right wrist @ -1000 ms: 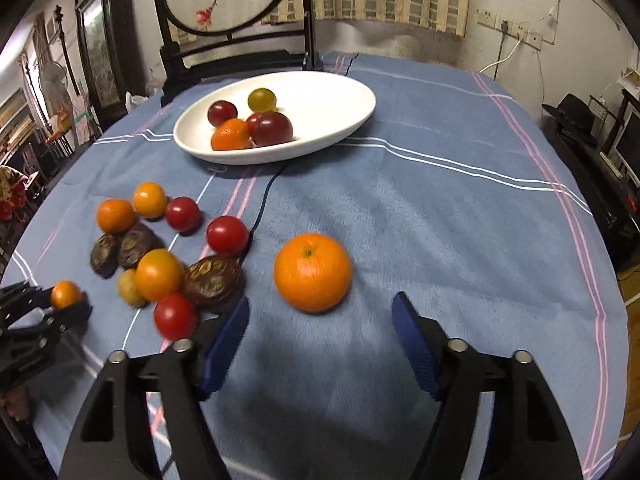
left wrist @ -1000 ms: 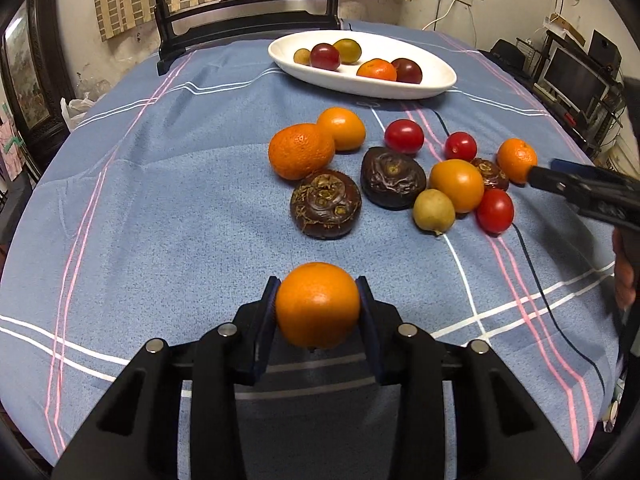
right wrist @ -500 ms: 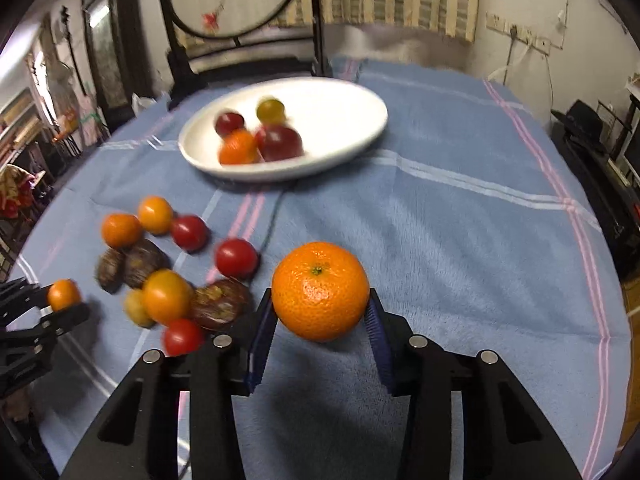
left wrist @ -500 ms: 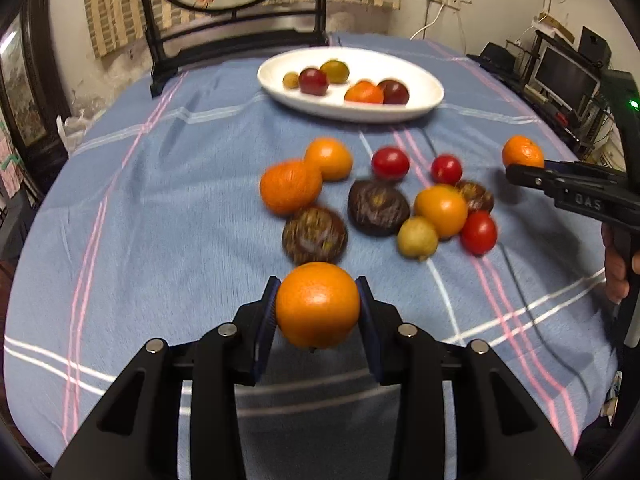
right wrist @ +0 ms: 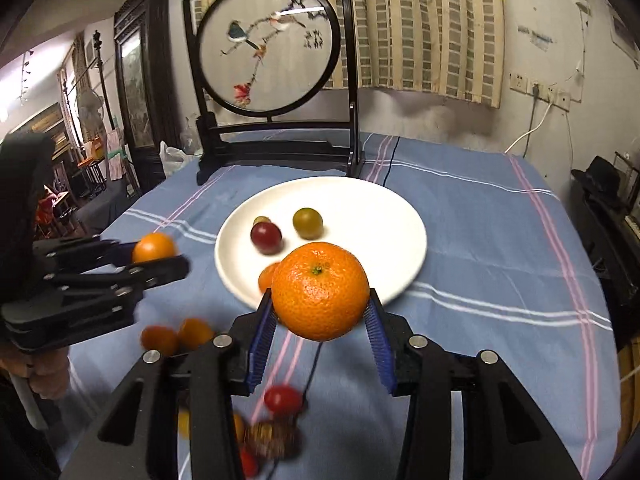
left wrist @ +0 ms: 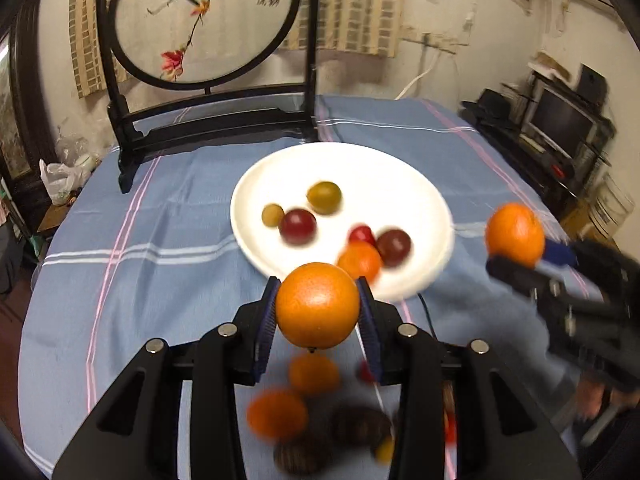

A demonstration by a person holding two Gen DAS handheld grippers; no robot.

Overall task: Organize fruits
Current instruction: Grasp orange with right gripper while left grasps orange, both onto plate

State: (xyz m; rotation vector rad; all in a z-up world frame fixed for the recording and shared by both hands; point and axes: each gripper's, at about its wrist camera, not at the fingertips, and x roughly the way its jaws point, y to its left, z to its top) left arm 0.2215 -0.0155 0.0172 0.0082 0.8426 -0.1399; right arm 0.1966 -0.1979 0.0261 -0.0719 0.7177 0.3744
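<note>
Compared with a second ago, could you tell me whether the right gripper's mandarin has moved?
Yes. The mandarin lay on the blue cloth short of the white plate; now the right gripper holds it raised before the plate's near rim.

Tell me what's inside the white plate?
The white plate holds small fruit: a greenish tomato, a small yellowish one, two dark red ones, a small red one, and an orange fruit. The held orange covers the plate's near rim.

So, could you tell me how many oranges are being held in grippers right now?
2: a smooth orange clamped in the left gripper, and a dimpled mandarin clamped in the right gripper, both in front of the white plate.
</note>
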